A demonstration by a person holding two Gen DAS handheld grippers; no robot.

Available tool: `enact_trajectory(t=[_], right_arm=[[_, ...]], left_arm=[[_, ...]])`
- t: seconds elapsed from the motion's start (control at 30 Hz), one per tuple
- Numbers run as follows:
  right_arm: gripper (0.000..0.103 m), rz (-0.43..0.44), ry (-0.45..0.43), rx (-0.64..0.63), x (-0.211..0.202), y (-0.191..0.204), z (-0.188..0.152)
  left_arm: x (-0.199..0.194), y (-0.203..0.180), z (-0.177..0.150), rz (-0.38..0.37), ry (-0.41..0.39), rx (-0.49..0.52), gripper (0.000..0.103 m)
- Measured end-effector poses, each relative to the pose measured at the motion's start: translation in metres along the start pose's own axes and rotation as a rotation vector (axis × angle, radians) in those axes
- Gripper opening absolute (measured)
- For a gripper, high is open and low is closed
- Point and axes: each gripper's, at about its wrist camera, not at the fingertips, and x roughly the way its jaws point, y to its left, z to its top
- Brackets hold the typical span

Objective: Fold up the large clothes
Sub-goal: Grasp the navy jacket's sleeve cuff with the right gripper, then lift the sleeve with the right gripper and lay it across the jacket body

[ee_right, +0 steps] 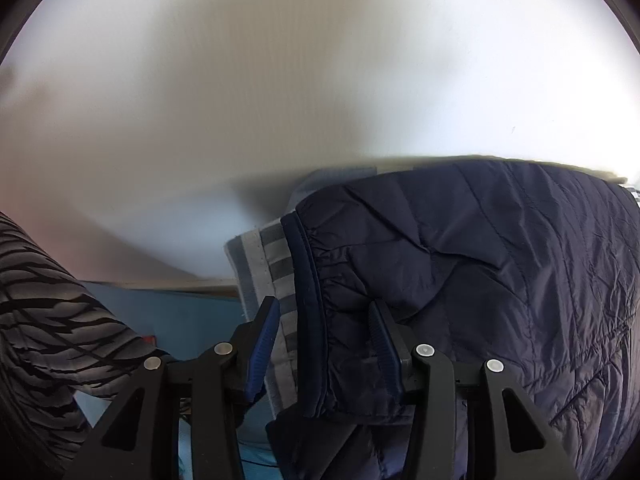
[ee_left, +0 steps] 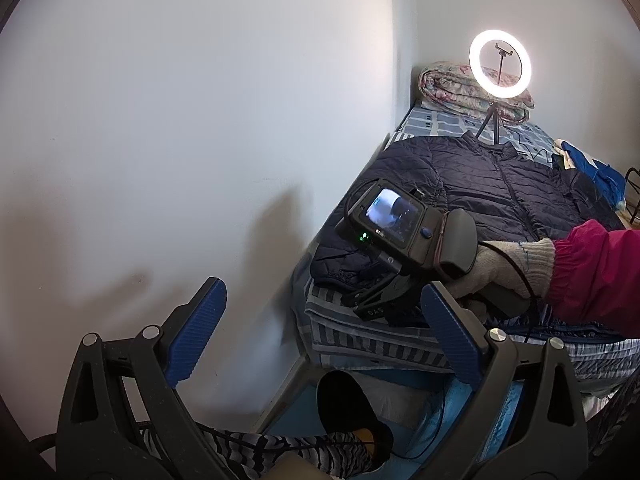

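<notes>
A big dark blue puffy jacket (ee_left: pixel 496 184) lies spread out flat on the bed (ee_left: pixel 360 336), with its zip up the middle and its collar near the ring light (ee_left: pixel 500 63) that stands on the bed. A rolled flowery blanket (ee_left: pixel 452 88) sits behind the light, against the white wall (ee_left: pixel 200 120). The right gripper (ee_right: pixel 324 344) points down at the sleeve cuff (ee_right: pixel 308 320) at the near edge of the bed. Its blue pads stand half wide, one on each side of the cuff, and I cannot tell if they press on it. A gloved hand (ee_left: pixel 508 268) in a pink sleeve (ee_left: pixel 592 276) holds that tool. The left gripper (ee_left: pixel 320 340) hangs out beside the bed with its fingers wide apart and nothing in them
</notes>
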Motion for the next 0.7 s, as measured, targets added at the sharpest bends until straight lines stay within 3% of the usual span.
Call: enact_trajectory(t=[0.13,0.2,0.27,0.3,0.5,0.7], right_arm=[[0.039,-0.032,0.009,0.003,0.012,0.005,-0.001],[0.030,-0.020,0.000,0.020,0.013,0.005,-0.001],[0.012,0.008,-0.008,0.058,0.008,-0.004,0.000],[0.010,0.027,-0.016,0.089,0.005,-0.009,-0.001],[0.007,0.144,-0.103,0.249,-0.018,-0.038,-0.012],[0.006,0.185,-0.212,0.390,-0.051,-0.073,-0.030]], left_arm=[[0.003,-0.003,0.002,0.000,0.004,0.013,0.100],[0.004,-0.005,0.002,0.000,0.003,0.016,0.100],[0.005,-0.005,0.004,-0.002,0.001,0.019,0.100],[0.005,-0.006,0.004,-0.003,-0.003,0.020,0.100],[0.009,-0.009,0.009,-0.003,-0.007,0.033,0.100],[0.022,-0.021,0.021,-0.022,-0.025,0.043,0.100]])
